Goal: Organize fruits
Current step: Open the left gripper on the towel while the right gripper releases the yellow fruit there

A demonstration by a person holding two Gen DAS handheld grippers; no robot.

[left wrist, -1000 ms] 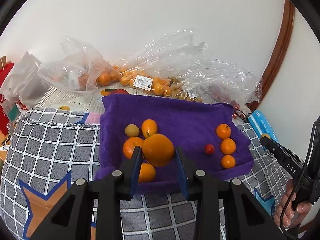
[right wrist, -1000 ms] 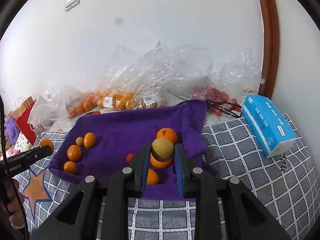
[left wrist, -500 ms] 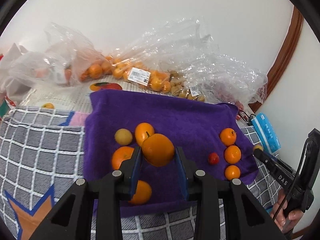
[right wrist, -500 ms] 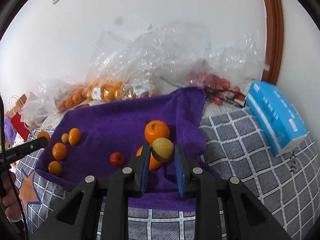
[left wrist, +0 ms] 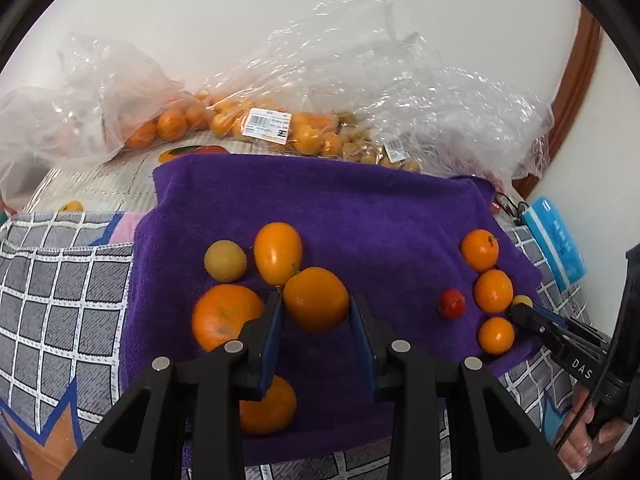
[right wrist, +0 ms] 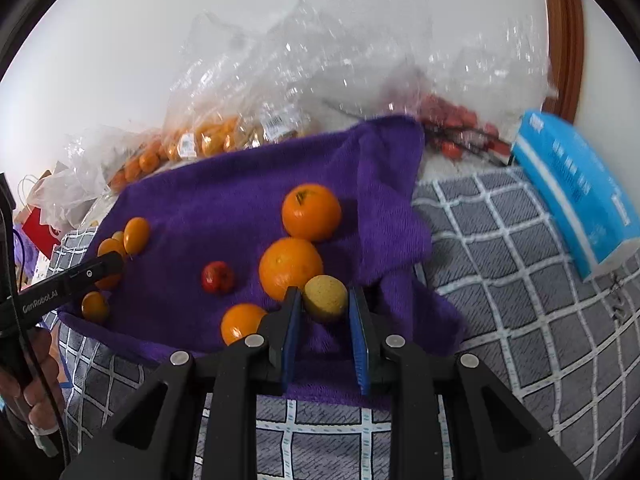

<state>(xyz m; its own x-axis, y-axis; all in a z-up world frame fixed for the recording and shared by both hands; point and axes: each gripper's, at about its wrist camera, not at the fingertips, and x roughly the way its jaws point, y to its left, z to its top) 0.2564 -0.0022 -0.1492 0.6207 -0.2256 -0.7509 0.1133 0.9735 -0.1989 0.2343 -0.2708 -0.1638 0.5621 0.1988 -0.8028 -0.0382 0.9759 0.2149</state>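
Left gripper [left wrist: 316, 312] clamps orange [left wrist: 316, 299]; right gripper [right wrist: 325, 312] (narrower) clamps yellow fruit [right wrist: 325, 298].

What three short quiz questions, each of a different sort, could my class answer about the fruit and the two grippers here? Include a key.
1. True or false: the left gripper holds an orange fruit.
2. The right gripper grips which fruit? A) red B) yellow-brown C) none
3. Fill in: all the loose fruit lies on a ____ towel.

Key: 1 true. 2 B, the yellow-brown fruit. 3 purple.
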